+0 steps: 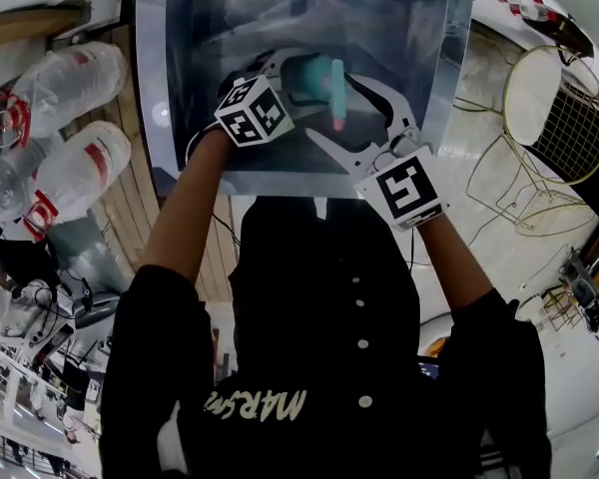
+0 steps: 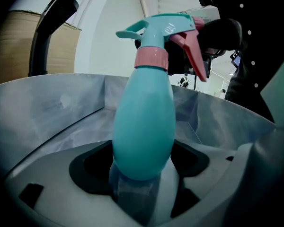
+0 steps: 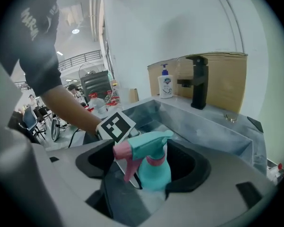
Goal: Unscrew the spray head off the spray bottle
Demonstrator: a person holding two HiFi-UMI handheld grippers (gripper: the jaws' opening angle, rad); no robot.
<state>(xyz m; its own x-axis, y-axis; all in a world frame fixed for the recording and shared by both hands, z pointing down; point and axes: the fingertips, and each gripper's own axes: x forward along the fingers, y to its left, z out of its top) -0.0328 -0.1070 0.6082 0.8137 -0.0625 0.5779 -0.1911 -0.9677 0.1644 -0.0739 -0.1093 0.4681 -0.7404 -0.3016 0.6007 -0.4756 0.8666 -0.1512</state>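
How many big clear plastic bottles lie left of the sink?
2 for certain: upper bottle, near the top left; lower bottle, just below it. A third may be hidden at the edge.

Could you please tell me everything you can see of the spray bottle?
The spray bottle has a smooth teal, egg-shaped body that looks like plastic, a pink collar at the neck and a teal spray head with a pink trigger, still screwed on. It stands upright over the steel sink, its lower body clamped between the left tool's jaws. The right tool's jaws stand wide open around it without pressing on it.
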